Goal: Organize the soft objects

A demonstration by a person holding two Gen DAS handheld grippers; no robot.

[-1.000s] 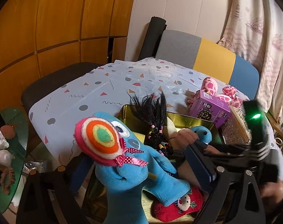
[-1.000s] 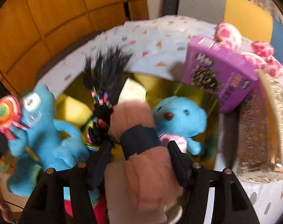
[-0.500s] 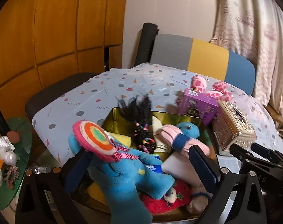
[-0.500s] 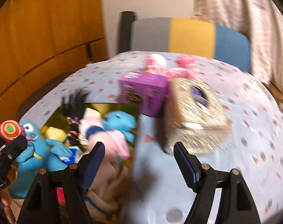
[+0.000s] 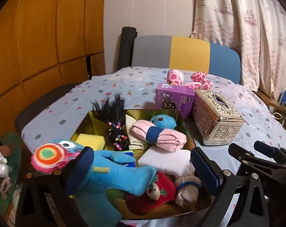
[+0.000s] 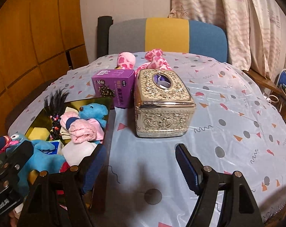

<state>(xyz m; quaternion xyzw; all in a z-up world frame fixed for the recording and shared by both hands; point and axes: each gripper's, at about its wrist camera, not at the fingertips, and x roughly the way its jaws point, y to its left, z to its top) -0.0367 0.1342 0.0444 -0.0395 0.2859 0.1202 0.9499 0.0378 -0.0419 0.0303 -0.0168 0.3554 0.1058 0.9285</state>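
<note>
A gold tray (image 5: 188,132) (image 6: 97,102) holds several soft things: a blue monster plush with a lollipop (image 5: 112,172) (image 6: 39,151), a pink rolled towel with a blue band (image 5: 160,134) (image 6: 80,126), a small blue bear (image 5: 162,121) (image 6: 94,110), a white pad (image 5: 165,159), a yellow sponge (image 5: 91,141), a black-haired doll (image 5: 112,111) and a red sock (image 5: 152,194). My left gripper (image 5: 143,170) is open, its fingers either side of the blue monster plush. My right gripper (image 6: 141,168) is open and empty over the tablecloth, right of the tray.
A pink spotted plush (image 5: 188,78) (image 6: 141,60) lies at the table's far side behind a purple box (image 5: 173,98) (image 6: 114,89) and a gold tissue box (image 5: 216,121) (image 6: 161,104). A striped chair (image 6: 167,36) stands behind the table. A glass side table (image 5: 5,162) is at left.
My right gripper let go of the pink rolled towel in the tray and pulled back to the right. My left gripper drew back and opened; the monster plush now lies in the tray.
</note>
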